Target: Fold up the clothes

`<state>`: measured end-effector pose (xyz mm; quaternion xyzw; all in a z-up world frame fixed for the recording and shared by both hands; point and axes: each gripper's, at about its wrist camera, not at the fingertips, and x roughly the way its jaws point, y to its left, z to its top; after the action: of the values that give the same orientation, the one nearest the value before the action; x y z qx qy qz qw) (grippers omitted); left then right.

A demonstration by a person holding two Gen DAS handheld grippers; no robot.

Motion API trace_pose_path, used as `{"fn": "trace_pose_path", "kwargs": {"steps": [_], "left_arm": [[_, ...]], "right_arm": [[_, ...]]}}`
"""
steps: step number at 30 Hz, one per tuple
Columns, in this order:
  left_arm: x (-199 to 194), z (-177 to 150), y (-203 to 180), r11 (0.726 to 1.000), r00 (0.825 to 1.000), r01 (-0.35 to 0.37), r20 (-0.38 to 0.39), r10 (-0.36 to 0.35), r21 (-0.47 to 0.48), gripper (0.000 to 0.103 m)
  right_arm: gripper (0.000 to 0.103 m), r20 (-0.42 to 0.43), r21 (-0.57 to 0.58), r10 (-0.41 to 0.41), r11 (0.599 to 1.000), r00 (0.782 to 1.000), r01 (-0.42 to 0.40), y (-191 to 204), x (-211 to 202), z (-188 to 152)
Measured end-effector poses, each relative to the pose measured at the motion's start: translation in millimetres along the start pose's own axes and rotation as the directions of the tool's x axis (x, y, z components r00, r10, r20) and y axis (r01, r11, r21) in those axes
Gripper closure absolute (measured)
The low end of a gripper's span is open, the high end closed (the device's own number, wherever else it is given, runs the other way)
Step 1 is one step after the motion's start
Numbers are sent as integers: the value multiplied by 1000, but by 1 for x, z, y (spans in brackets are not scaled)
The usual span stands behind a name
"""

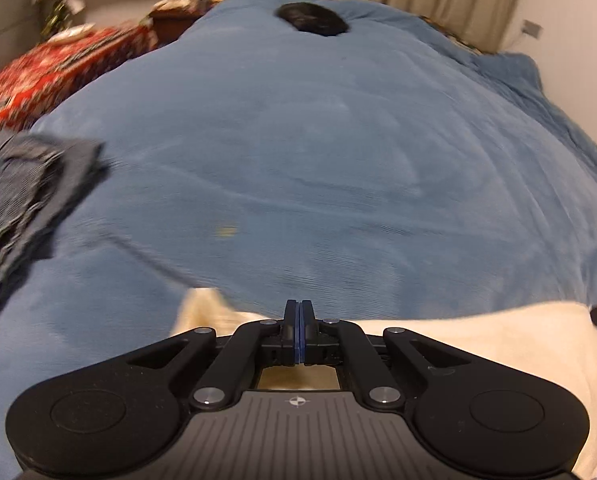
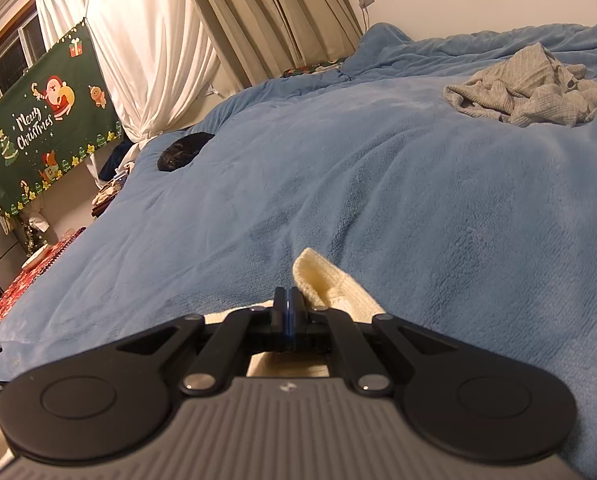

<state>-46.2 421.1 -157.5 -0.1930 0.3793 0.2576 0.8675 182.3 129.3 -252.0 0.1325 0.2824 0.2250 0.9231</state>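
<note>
A cream knitted garment [image 1: 478, 336] lies at the near edge of the blue bed cover [image 1: 298, 160]. My left gripper [image 1: 299, 308] is shut, its jaws pressed together above the cream cloth; no cloth shows between the tips. In the right wrist view the cream garment [image 2: 330, 292] bunches up beside my right gripper [image 2: 287, 296], which is shut with cloth against its right finger; whether it pinches the cloth I cannot tell. A crumpled grey garment [image 2: 530, 92] lies far right on the bed cover [image 2: 378, 184]. A denim garment [image 1: 22, 184] lies at the left.
A black round object [image 1: 312, 18] lies at the far end of the bed and also shows in the right wrist view [image 2: 182, 150]. A red patterned table [image 1: 46, 68] stands left of the bed. Curtains [image 2: 202, 40] and a green Christmas banner [image 2: 46, 120] hang behind.
</note>
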Motion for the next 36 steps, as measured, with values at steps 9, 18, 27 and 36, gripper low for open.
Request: {"fn": "trace_pose_path", "kwargs": {"steps": [9,18,27,36], "left_arm": [[-28,10,50,988,996,83,51,-77,-130,74],[-21,10,63,958,971,230,-24,-237,-171,54],[-1,7,60,954,964,244,-67,-259,-175,90],[-57,8,61,952,951,291,141,-276,-97,93]], "right_arm": [[88,-34,42,49,998,998,-48,-1,-3,8],[67,-23,-121,93,988,995,-96,0,-41,78],[56,-247,-61,174,979,953,-194,-25,9,106],[92,-152,-97,145,982,978,-160,-12,3,95]]}}
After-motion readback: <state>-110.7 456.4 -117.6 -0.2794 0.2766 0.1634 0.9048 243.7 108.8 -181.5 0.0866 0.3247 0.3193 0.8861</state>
